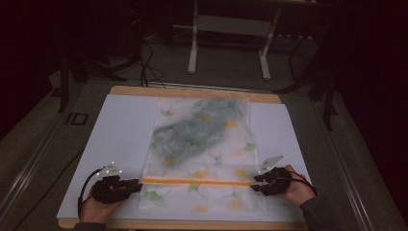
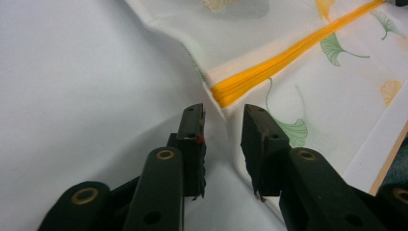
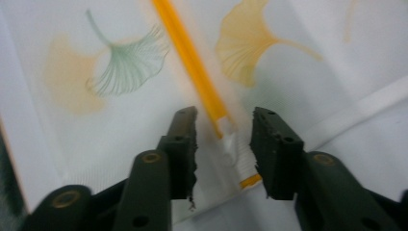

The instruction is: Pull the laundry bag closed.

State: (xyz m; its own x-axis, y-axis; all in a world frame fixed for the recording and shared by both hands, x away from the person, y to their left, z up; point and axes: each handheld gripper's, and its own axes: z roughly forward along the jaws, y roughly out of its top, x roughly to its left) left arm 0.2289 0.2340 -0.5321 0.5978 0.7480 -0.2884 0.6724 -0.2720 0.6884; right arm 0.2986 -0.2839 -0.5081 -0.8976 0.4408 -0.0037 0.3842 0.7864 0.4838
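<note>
A translucent zip bag [image 1: 230, 144] printed with ginkgo leaves lies flat on a white sheet [image 1: 120, 130]. A blue-green cloth [image 1: 192, 132] shows through its far half. An orange zipper [image 1: 197, 181] runs across its near part. My left gripper [image 1: 139, 185] rests at the zipper's left end, open. In the left gripper view its jaws [image 2: 221, 115] flank the bag's edge just short of the zipper end [image 2: 231, 91]. At the zipper's right end my right gripper [image 1: 253, 183] stands open. In the right gripper view [image 3: 225, 118] the zipper's tip and a white pull [image 3: 228, 144] lie between the pads, untouched.
The sheet covers a wooden table [image 1: 192, 91] whose front edge runs just below both hands. A white metal stand [image 1: 228, 24] and cables [image 1: 149, 62] sit on the dark floor behind the table. A dark post [image 1: 63, 82] stands at the far left.
</note>
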